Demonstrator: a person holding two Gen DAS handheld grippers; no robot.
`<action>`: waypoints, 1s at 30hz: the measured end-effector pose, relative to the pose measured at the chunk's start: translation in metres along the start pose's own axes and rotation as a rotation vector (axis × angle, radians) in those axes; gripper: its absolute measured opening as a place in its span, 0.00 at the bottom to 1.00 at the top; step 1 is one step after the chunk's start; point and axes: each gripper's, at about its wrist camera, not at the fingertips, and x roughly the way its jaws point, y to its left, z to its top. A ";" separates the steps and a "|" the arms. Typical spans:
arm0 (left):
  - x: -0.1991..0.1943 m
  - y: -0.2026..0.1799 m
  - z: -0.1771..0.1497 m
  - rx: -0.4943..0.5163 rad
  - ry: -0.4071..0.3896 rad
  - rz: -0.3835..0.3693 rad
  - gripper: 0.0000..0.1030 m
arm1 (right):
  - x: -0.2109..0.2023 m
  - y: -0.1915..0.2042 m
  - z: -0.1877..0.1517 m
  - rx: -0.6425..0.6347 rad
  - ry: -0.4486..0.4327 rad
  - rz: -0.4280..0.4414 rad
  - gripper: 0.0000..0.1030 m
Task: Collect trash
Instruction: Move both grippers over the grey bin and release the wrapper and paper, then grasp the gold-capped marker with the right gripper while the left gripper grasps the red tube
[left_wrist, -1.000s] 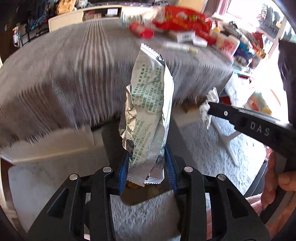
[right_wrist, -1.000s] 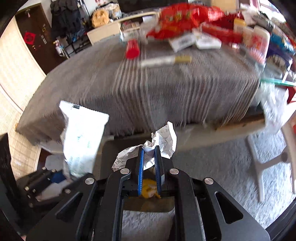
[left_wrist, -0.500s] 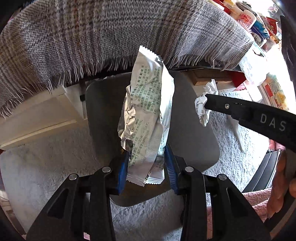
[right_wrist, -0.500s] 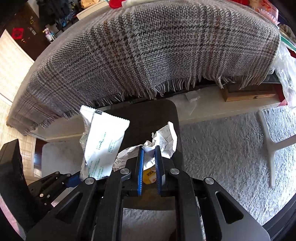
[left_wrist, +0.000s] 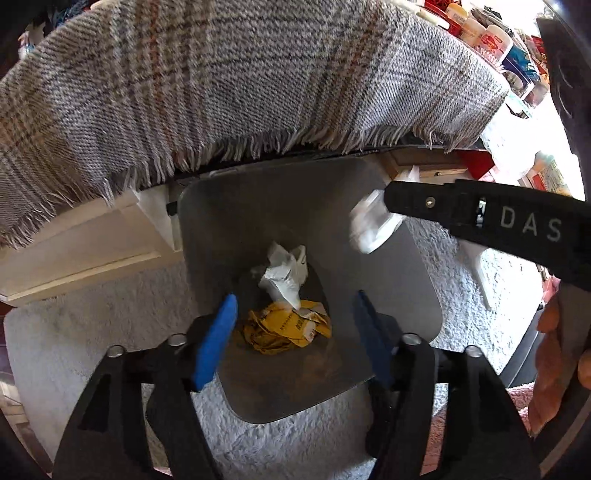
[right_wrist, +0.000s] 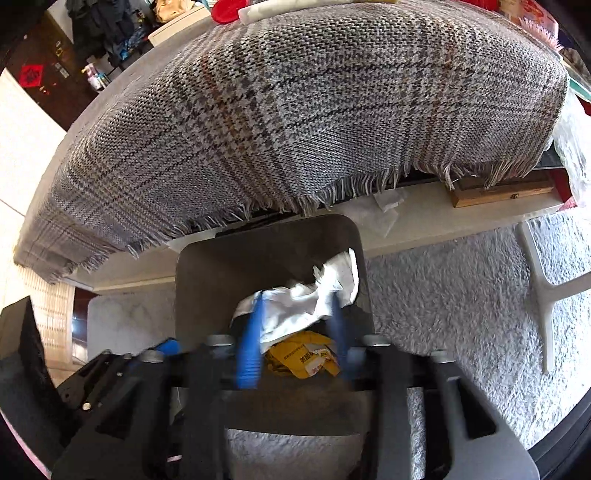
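A grey trash bin (left_wrist: 280, 225) (right_wrist: 221, 269) stands on the carpet under the table edge. My left gripper (left_wrist: 295, 314) is open and empty above it. The white snack wrapper (left_wrist: 284, 275) lies inside the bin on a crumpled yellow wrapper (left_wrist: 288, 328) (right_wrist: 303, 356). My right gripper (right_wrist: 295, 321) hangs over the bin with its jaws spread and blurred. The crumpled white paper (right_wrist: 314, 299) sits loose between them; it also shows in the left wrist view (left_wrist: 373, 225) at the right gripper's tip.
A plaid fringed cloth (left_wrist: 221, 81) (right_wrist: 295, 110) hangs over the table edge just behind the bin. White shaggy carpet (right_wrist: 443, 295) surrounds the bin. A white chair leg (right_wrist: 539, 291) stands to the right. Packages (left_wrist: 491, 37) crowd the table's far right.
Both grippers moved closer over the bin. My left gripper opened and the white snack wrapper dropped into the bin. My right gripper's jaws spread from the crumpled paper.
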 end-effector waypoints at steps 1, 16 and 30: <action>-0.002 0.001 0.000 -0.003 -0.002 -0.001 0.66 | -0.002 0.000 0.001 -0.001 -0.008 -0.005 0.54; -0.057 0.027 0.006 -0.050 -0.049 -0.011 0.92 | -0.066 -0.015 0.015 0.033 -0.193 -0.098 0.96; -0.134 0.035 0.115 0.023 -0.213 0.038 0.92 | -0.122 -0.013 0.107 0.116 -0.293 -0.076 0.95</action>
